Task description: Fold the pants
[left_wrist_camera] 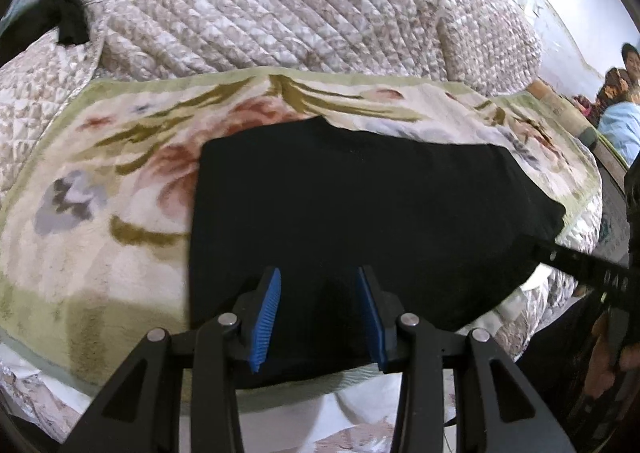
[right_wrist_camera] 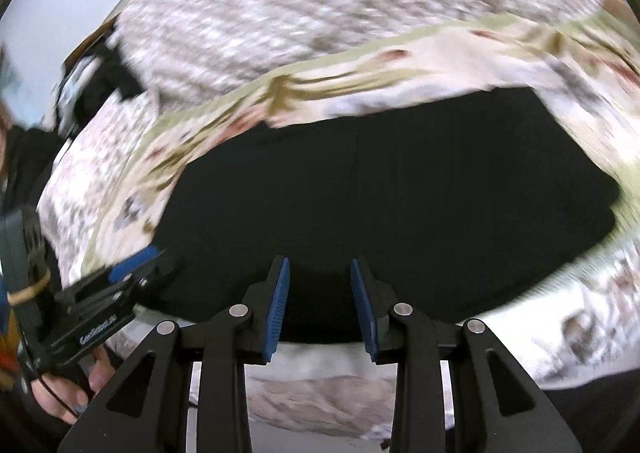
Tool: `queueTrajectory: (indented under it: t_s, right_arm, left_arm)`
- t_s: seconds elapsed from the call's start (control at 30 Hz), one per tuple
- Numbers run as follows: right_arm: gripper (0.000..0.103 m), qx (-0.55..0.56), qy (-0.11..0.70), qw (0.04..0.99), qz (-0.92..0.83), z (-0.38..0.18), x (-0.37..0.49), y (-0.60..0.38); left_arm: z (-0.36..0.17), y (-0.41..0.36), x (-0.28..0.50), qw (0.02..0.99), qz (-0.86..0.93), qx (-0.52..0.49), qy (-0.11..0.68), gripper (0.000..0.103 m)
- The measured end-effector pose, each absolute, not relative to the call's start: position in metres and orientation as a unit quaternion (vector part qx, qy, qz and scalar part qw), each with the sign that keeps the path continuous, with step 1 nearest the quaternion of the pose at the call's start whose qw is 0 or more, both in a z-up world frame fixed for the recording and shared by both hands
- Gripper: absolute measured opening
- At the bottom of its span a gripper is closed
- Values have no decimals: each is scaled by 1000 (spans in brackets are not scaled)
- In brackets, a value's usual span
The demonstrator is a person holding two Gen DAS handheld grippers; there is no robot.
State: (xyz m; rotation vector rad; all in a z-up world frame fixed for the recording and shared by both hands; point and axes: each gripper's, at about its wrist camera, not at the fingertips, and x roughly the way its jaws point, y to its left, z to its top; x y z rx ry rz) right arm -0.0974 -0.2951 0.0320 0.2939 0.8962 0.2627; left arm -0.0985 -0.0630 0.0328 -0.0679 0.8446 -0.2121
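**Pants folded down to a block, both tools wide apart at the near edge**

Left wrist view, left to right. Floral terry towel, cream with a green border (left_wrist_camera: pixel 100 189), filled 9 o'clock, lying over the quilted beige bedspread (left_wrist_camera: pixel 260 5). Black fabric pants (left_wrist_camera: pixel 360 193) sat at centre on the towel as a compact dark rectangle, running out to 3 o'clock. Left gripper (left_wrist_camera: pixel 319 317) was at 6 o'clock, blue ribbed pads spread, fabric between them but nothing pinched. Right gripper (left_wrist_camera: pixel 592 265) came in at 4 o'clock by the pants' right end; from this view I couldn't tell its jaw state.

Right wrist view was motion-blurred. Left gripper (right_wrist_camera: pixel 136 257) at 8 o'clock, at the pants' (right_wrist_camera: pixel 380 193) left corner. Right gripper (right_wrist_camera: pixel 320 305) at 6 o'clock, pads apart, empty, over the near hem.

Judgement: late stage, one fold or a tidy-up left. To do it well: pinch both near corners through all layers, lift evenly, carry to the far edge, keep the edges square.
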Motion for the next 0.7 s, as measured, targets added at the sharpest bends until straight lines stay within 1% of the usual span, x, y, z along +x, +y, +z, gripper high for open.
queueTrajectory:
  t_s: [0.07,0.13,0.4,0.5,0.7]
  right_arm:
    - [40,151,427,885,110,33,-99,-308]
    - [47,172,422,885,90,32,-102,-325]
    - [51,264,419,868,26,19,-100,-373]
    - [52,294,413,862,9,16,-96,-386]
    - [52,313,393,864,-38,22,-100,-397]
  left_arm:
    - [33,-70,-98,904,-113,-30,411,42]
    - [33,-74,-97,903,-120,-27,412,42]
    - [39,-73,-83,908,-110,-8,403,42]
    - [41,-67,-80,911,-107,-17,399,42]
    - [30,-56,-81,907,-99,-29,409,42]
